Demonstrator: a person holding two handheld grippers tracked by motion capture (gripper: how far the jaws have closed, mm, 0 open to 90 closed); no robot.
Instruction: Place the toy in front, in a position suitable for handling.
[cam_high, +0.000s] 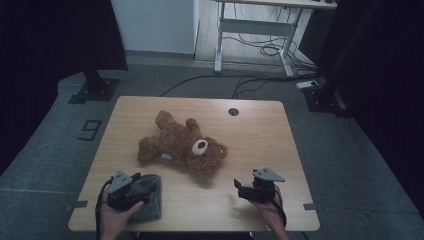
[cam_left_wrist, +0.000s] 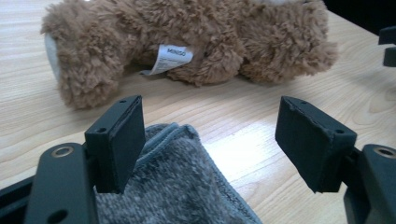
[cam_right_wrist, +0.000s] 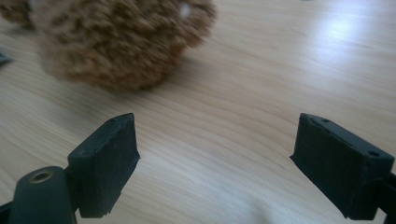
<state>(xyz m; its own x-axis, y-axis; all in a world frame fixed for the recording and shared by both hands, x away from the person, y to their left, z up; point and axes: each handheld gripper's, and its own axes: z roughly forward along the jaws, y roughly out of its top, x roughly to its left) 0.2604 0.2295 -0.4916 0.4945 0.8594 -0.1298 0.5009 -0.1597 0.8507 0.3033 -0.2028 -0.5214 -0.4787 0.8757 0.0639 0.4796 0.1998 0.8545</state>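
Note:
A brown teddy bear (cam_high: 182, 145) lies on its back in the middle of the wooden table (cam_high: 260, 135), head toward the front right. Its white label (cam_left_wrist: 172, 58) faces my left gripper. A grey towel (cam_high: 150, 200) lies folded at the front left corner. My left gripper (cam_high: 142, 182) hovers over the towel (cam_left_wrist: 177, 186), jaws open, nothing between them. My right gripper (cam_high: 240, 189) is at the front right, pointing left toward the bear's head (cam_right_wrist: 116, 42), jaws open and empty over bare wood.
A round cable hole (cam_high: 233, 111) sits near the table's far edge. Beyond the table stand a white desk frame (cam_high: 260, 30) with cables on the floor and two black stand bases (cam_high: 92, 90).

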